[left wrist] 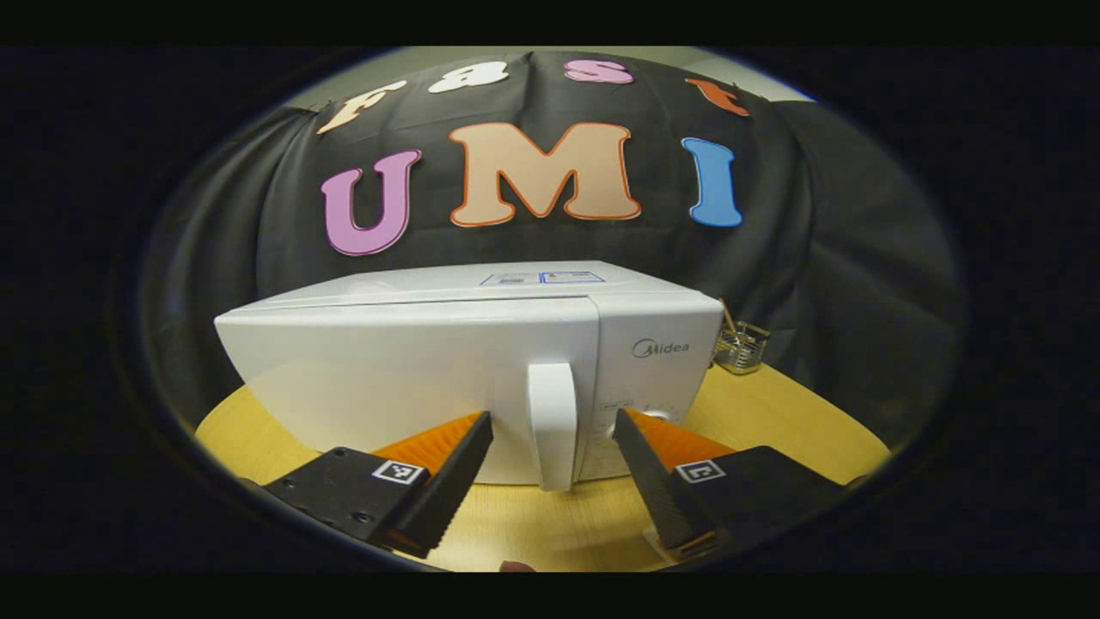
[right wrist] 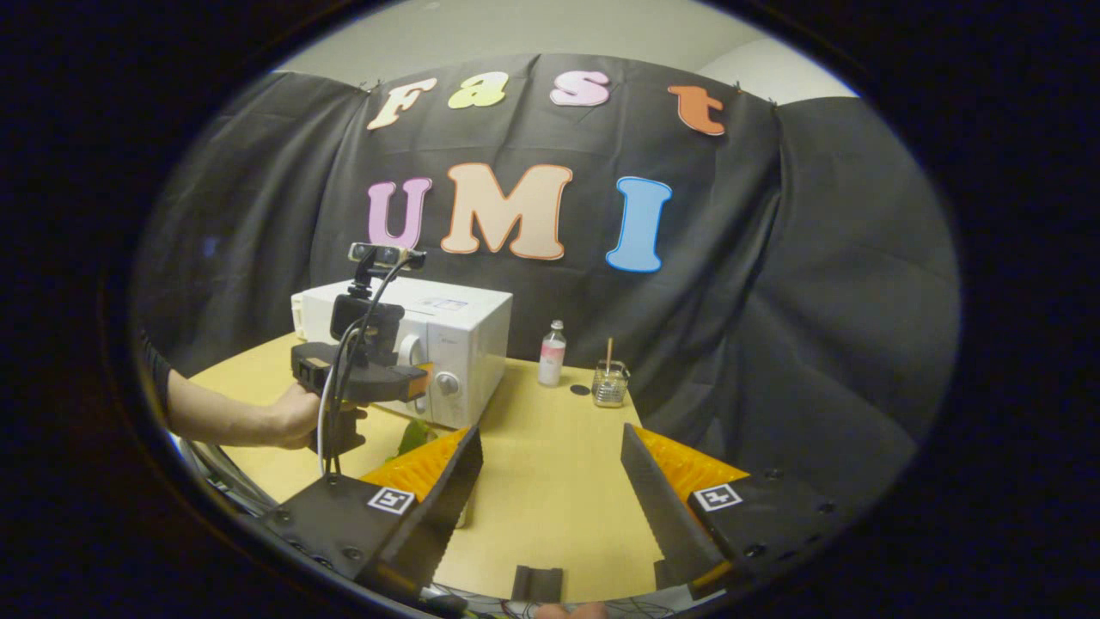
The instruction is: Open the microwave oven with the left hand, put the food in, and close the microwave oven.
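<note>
- In the left gripper view we see our left gripper (left wrist: 553,425) spread wide, its two fingers on either side of the white door handle (left wrist: 552,421) without touching it; the microwave oven (left wrist: 412,370) stands shut on the yellow tabletop (left wrist: 533,524), its control panel (left wrist: 657,370) to the right of the handle.
- In the right gripper view our right gripper (right wrist: 550,443) is also spread apart and grips nothing; it hangs over bare tabletop, well apart from the oven.
- Farther off in that view, a hand (right wrist: 296,417) holds the left gripper right at the oven's front; a green thing (right wrist: 412,437), too hidden to identify, lies just below the oven's front corner.
- Beside the oven stand a small bottle (right wrist: 552,352) and a glass jar (right wrist: 609,384) with a stick in it; the jar also shows at the oven's right in the left gripper view.
</note>
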The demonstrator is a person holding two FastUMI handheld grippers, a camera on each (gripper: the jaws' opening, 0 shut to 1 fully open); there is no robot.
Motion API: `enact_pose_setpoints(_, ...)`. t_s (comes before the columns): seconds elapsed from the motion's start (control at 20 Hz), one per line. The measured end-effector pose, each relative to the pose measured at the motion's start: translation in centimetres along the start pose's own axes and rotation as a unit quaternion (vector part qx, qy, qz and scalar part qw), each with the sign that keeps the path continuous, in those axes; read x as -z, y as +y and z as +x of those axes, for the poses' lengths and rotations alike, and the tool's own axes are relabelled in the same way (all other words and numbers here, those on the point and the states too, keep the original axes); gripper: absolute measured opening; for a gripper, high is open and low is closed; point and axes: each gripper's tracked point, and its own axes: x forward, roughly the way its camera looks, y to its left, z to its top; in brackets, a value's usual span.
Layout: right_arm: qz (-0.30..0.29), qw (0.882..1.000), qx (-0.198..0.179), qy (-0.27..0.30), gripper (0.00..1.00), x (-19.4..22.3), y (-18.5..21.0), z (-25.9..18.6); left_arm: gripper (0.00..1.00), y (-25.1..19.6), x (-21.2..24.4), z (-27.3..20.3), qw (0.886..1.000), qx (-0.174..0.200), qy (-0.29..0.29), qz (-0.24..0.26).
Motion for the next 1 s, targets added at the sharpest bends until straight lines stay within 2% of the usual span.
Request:
enact_pose_setpoints(0.05, -0.003, 1.000, 0.000, -0.002, 0.97, -0.1, 0.1, 0.0, 0.80, -0.1, 0.2, 0.2, 1.000, 0.001, 0.001, -0.002)
enact_pose_setpoints(0.1, -0.006, 1.000, 0.001, -0.002, 0.97, -0.1, -0.1, 0.0, 0.77, 0.0, 0.1, 0.4, 1.000, 0.000, 0.000, -0.005)
enact_pose_setpoints(0.15, -0.005, 1.000, 0.002, -0.002, 0.97, -0.2, -0.2, 0.0, 0.67, 0.3, 0.3, 0.4, 1.000, -0.005, 0.003, -0.003)
enact_pose_setpoints(0.2, -0.003, 1.000, 0.003, -0.002, 0.97, -0.1, -0.3, 0.1, 0.56, -0.1, 0.4, -0.6, 1.000, 0.006, 0.008, -0.008)
enact_pose_setpoints(0.3, -0.002, 1.000, 0.010, -0.003, 0.97, -0.1, -0.6, 0.2, 0.25, -0.2, 0.5, 0.1, 1.000, 0.008, 0.008, -0.012)
enact_pose_setpoints(0.45, 0.005, 1.000, 0.021, -0.005, 1.00, -0.1, -1.2, 0.1, 0.11, -0.4, 0.4, 0.0, 1.000, 0.018, 0.006, -0.017)
enact_pose_setpoints(0.6, 0.011, 1.000, 0.026, -0.006, 0.97, -0.2, -1.0, 0.0, 0.01, -0.3, 0.4, -0.2, 1.000, 0.019, 0.010, -0.011)
enact_pose_setpoints(0.9, 0.005, 1.000, 0.018, -0.010, 0.97, -0.4, 0.0, -0.1, 0.01, -0.4, 0.3, -0.5, 0.999, 0.043, 0.021, -0.004)
enact_pose_setpoints(1.0, 0.005, 1.000, 0.013, -0.013, 0.98, -0.6, 0.3, 0.2, 0.01, -0.4, 1.6, -1.7, 0.998, 0.041, 0.038, 0.007)
